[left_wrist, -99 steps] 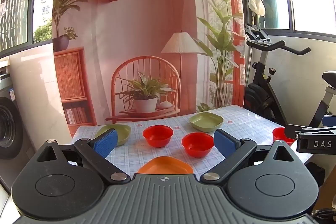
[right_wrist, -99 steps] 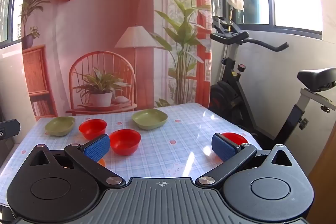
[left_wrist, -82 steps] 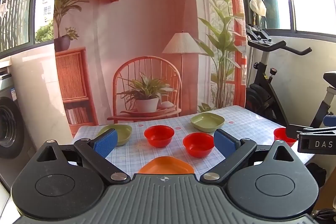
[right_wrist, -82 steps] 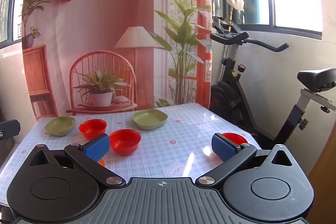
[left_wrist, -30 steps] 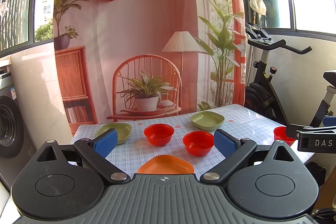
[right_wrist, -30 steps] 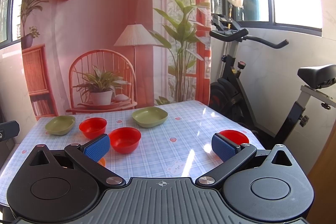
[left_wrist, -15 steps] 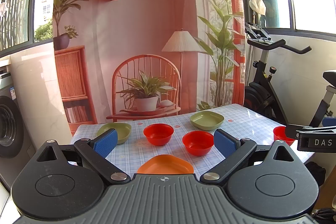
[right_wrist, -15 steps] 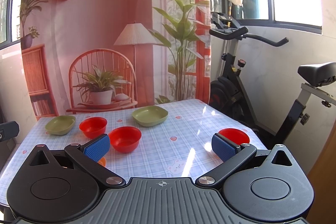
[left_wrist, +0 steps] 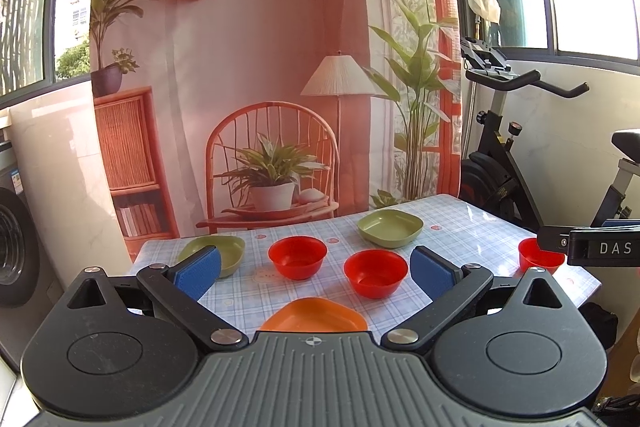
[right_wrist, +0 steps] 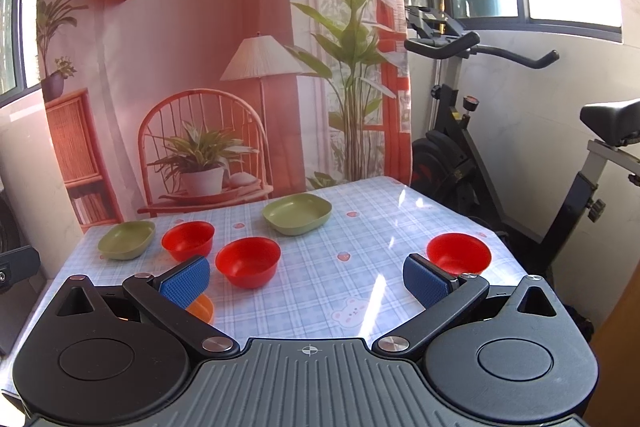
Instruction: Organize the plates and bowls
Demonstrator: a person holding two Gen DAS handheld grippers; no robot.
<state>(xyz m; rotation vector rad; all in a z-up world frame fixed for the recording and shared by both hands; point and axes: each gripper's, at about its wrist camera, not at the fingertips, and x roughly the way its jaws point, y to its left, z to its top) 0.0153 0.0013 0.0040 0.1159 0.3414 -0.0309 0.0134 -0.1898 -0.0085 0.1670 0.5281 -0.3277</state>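
Desk [right_wrist: 384, 227]: three red bowls [right_wrist: 248, 261], two green plates [right_wrist: 298, 213], one orange plate [left_wrist: 314, 315], all scattered singly from 9 to 3 o'clock. Nothing stacked; sorting apparently unstarted. Both hand-held grippers [left_wrist: 316, 269] [right_wrist: 306, 279] spread wide, empty.

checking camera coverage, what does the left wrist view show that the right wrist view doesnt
Only the left wrist view shows most of the orange plate and the right tongs' tip from the side, marked DAS. Only the right wrist view shows the third red bowl whole and the bear print. Both show two green dishes, two red bowls and the checked table.
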